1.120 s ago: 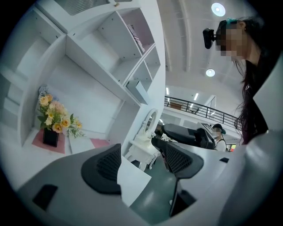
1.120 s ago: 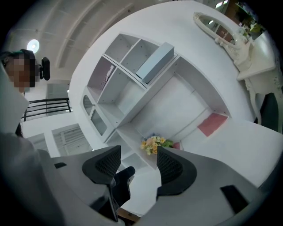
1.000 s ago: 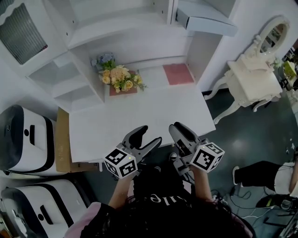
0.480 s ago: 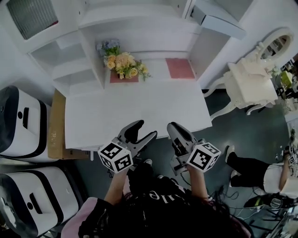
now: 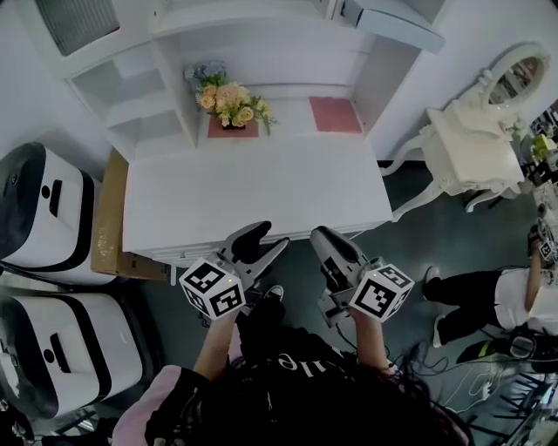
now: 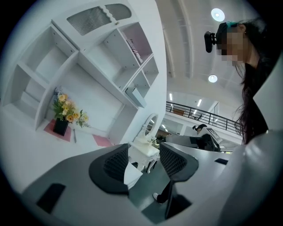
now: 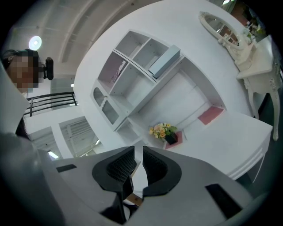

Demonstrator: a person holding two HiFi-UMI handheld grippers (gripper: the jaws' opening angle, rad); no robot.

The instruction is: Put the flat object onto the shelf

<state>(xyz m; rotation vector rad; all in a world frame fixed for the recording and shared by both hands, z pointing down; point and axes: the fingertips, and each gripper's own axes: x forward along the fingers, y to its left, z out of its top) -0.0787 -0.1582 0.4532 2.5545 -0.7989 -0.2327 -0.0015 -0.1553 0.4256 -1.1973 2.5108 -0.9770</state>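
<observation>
Head view: flat grey box (image 5: 392, 24) lies on the shelf (image 5: 261, 19), far ahead — closer to the right hand-held gripper (image 5: 321, 237), closed, empty. Left hand-held gripper (image 5: 272, 237) — half open, empty, just been closing.

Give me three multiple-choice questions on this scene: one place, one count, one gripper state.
1. Where does the yellow-and-peach flower bouquet stand? A on the left pink mat on the white desk; B on the floor; C on the top shelf.
2. How many flat pink mats lie on that desk? A one; B two; C four.
3. The right gripper has its jaws: A wide apart; B shut, empty; C clamped on the bouquet.
1 A, the head view shows it on that mat. 2 B, the right pink mat lies beside it. 3 B, its jaws nearly meet with nothing between.
</observation>
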